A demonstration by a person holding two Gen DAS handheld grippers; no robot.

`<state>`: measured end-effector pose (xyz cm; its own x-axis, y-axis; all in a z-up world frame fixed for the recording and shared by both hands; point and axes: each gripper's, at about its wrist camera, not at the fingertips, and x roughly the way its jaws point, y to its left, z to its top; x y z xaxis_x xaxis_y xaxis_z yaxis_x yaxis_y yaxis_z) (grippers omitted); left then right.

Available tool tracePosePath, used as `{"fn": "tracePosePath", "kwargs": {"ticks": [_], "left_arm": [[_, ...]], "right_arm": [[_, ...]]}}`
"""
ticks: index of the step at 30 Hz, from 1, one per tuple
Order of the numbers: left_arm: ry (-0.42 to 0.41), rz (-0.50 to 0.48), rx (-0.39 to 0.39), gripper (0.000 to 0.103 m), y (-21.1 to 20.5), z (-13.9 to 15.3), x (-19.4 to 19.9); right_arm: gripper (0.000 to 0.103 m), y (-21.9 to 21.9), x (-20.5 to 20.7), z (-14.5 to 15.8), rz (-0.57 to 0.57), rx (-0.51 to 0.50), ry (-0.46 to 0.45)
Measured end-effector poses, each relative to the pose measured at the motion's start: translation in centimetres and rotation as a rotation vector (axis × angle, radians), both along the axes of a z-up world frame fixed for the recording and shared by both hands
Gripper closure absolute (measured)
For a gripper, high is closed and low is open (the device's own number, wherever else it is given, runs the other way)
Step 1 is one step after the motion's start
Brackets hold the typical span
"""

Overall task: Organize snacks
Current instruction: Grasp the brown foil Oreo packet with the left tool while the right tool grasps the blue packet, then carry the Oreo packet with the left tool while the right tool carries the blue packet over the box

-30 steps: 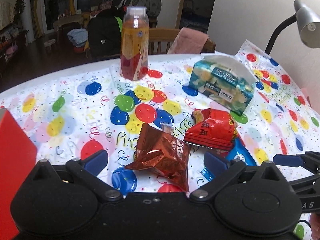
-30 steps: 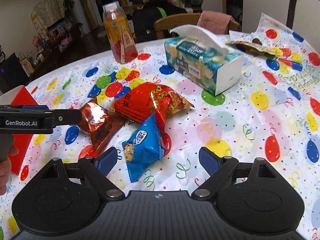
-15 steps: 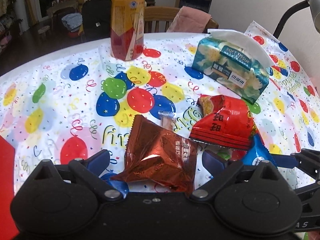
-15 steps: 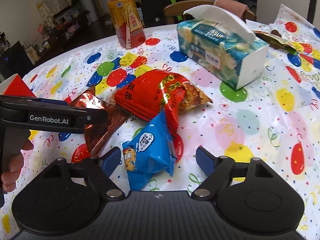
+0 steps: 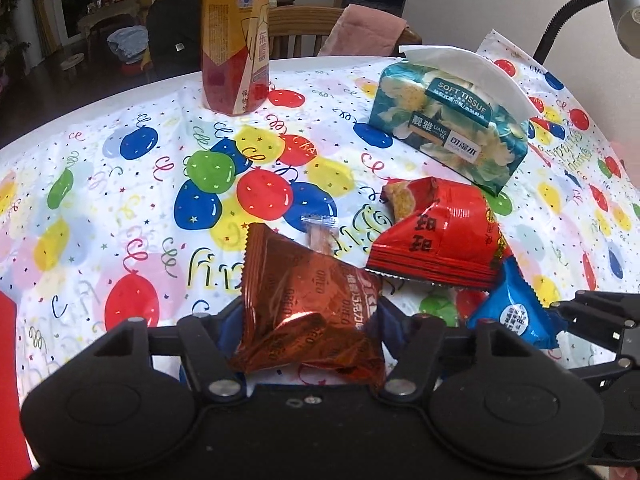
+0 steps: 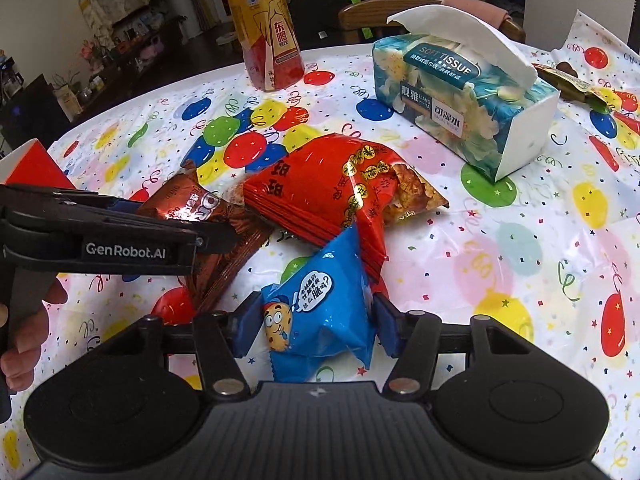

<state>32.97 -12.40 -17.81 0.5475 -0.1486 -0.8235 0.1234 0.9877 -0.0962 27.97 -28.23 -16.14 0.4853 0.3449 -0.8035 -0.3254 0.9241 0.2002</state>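
Observation:
A brown Oreo packet (image 5: 304,304) lies on the balloon-print tablecloth (image 5: 120,208), and my left gripper (image 5: 308,332) is shut on its near end. From the right wrist view that gripper (image 6: 212,236) reaches in from the left over the same packet (image 6: 228,256). My right gripper (image 6: 316,330) is shut on a blue cookie packet (image 6: 316,316), its blue pads pressing both sides. A red snack bag (image 6: 332,192) lies just beyond, partly over both packets; it shows in the left wrist view too (image 5: 440,236), next to the blue packet (image 5: 512,312). A small clear-wrapped snack (image 5: 320,232) peeks out behind the brown packet.
A tissue box (image 6: 460,96) stands at the back right and a drink bottle (image 6: 272,32) at the back centre. A red box (image 6: 32,164) sits at the left edge. A loose wrapper (image 6: 568,84) lies far right. A lamp (image 5: 616,0) and wooden chair (image 5: 296,32) are behind.
Both grippers moved forward and went from open to shut, the left one onto the brown packet, the right one onto the blue packet.

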Motion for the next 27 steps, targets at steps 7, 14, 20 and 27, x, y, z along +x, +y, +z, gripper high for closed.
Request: {"fn": "tracePosePath", "kwargs": {"ticks": [7,14,20,27], "left_arm": [[-0.005,0.003,-0.013,0.044,0.4,0.8,-1.0],[-0.018,0.013,-0.039,0.046,1.2,2.4,-2.9],[-0.033,0.019,-0.046,0.046,2.0,4.3,-5.2],[-0.051,0.028,-0.046,0.046,3.8,6.6,-8.3]], "right_arm": [[0.054,0.3,-1.0,0.9,0.015,-0.006,-0.015],[0.058,0.6,-2.8,2.6,0.034,-0.013,-0.037],[0.058,0.8,-4.6,4.8,0.049,-0.001,-0.05],[0.058,1.9,-7.0,7.7,0.084,0.011,-0.076]]}}
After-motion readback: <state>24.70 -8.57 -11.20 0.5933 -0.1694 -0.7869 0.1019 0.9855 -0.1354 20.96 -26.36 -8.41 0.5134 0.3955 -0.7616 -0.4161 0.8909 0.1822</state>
